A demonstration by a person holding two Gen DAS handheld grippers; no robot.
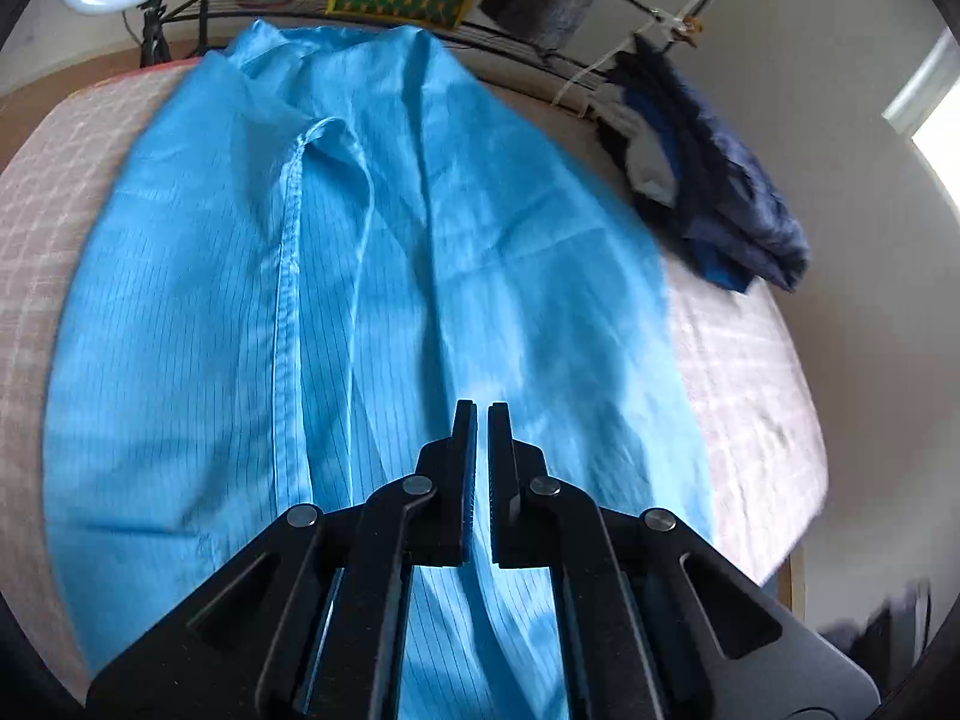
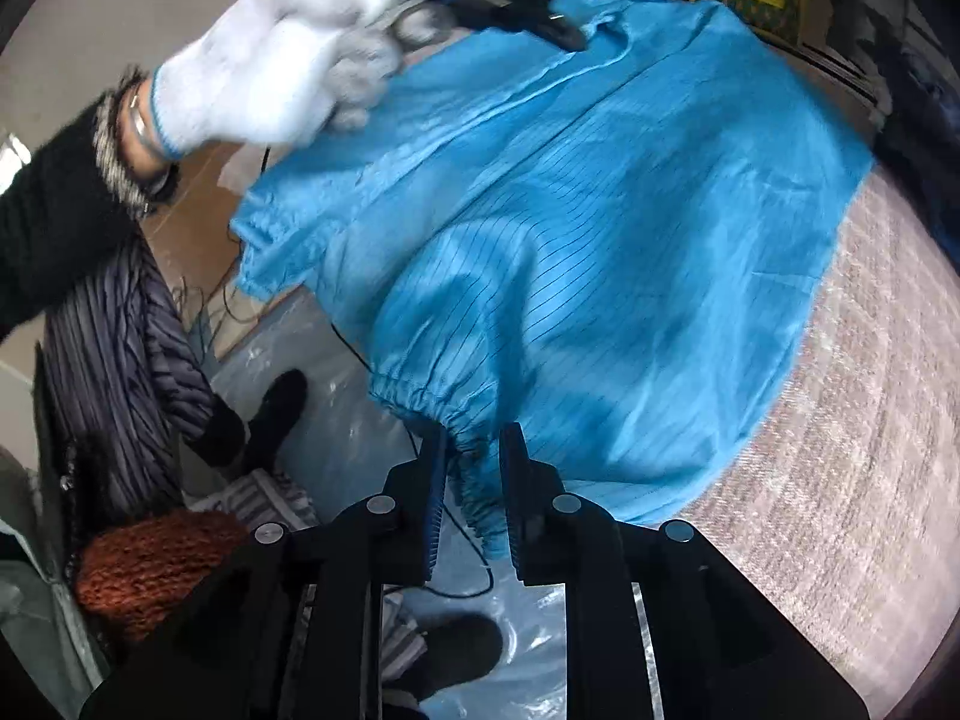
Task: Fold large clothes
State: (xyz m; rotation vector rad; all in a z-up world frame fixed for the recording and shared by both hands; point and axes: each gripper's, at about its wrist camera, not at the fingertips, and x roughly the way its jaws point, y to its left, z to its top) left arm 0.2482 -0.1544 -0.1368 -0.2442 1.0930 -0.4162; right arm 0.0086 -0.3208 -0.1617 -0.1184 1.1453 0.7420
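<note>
The blue garment (image 1: 372, 276) lay spread across the checked desk (image 1: 750, 372). The left tool (image 1: 481, 414) hovered above it, jaws nearly shut and empty. The right tool (image 2: 474, 438) pinched its gathered cuff (image 2: 420, 396) at the desk's edge.

Thin sky-blue pinstriped cloth garment (image 1: 372, 276): smooth, slight sheen. Pale checked woven bed cover (image 2: 852, 480): rough, matt. White knit glove (image 2: 282, 54): fuzzy.

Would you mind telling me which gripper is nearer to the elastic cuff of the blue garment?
Right. The right gripper has the gathered elastic cuff between its fingertips; the left gripper is far up by the collar.
</note>
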